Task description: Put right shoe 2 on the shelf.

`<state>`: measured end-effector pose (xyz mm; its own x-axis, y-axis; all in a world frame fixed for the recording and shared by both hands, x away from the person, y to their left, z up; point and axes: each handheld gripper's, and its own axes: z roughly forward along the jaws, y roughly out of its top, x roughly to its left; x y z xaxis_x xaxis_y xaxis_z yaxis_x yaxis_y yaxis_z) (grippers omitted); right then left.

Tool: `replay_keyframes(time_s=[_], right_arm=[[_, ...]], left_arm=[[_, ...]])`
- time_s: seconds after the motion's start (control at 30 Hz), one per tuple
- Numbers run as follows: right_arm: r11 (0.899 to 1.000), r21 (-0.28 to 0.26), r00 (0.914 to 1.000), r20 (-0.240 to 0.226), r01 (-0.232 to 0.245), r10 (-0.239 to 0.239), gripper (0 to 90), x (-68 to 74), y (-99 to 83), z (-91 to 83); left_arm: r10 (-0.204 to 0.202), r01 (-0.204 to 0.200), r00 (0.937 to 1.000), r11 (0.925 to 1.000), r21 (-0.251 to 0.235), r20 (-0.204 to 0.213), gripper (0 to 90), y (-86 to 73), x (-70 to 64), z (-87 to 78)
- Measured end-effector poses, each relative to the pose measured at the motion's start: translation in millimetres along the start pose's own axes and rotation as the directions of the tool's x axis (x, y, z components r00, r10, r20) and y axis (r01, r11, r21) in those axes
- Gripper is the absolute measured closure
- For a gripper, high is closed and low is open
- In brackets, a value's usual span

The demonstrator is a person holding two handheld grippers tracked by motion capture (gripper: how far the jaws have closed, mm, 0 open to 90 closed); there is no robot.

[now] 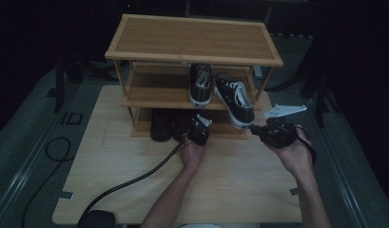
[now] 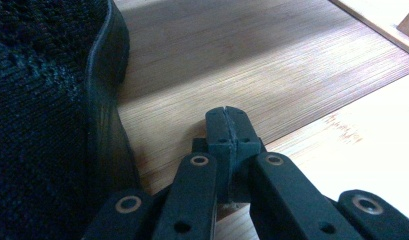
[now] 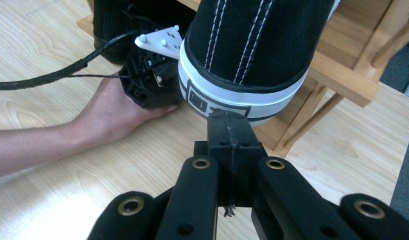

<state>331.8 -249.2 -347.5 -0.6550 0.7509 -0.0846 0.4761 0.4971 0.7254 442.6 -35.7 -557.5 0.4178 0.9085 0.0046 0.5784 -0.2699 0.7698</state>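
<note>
I'm holding my left gripper (image 1: 199, 129) low and forward, jaws pressed fully together. My right gripper (image 1: 276, 133) is sitting out to the side, jaws likewise closed. Both forearms are reaching in, spread apart.

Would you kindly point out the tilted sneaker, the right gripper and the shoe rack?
tilted sneaker (image 1: 235, 102), high view, laced upper.
right gripper (image 3: 231, 131), right gripper view, shut jaw tips.
shoe rack (image 1: 192, 38), high view, top shelf.

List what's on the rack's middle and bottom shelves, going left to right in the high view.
Dark shoes on the bottom shelf → upright sneaker → angled sneaker overhanging the middle shelf.
</note>
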Motion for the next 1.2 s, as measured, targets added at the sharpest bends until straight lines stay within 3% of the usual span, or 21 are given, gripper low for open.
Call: replay_keyframes(time_s=[1.2], right_arm=[[1.0, -0.013, 0.999, -0.045, 0.002, -0.002, 90.0, 8.1, 18.7, 26.5]], left_arm=[[0.0, 0.0, 1.0, 1.0, -0.001, -0.007, 90.0, 0.0, 0.0, -0.2]])
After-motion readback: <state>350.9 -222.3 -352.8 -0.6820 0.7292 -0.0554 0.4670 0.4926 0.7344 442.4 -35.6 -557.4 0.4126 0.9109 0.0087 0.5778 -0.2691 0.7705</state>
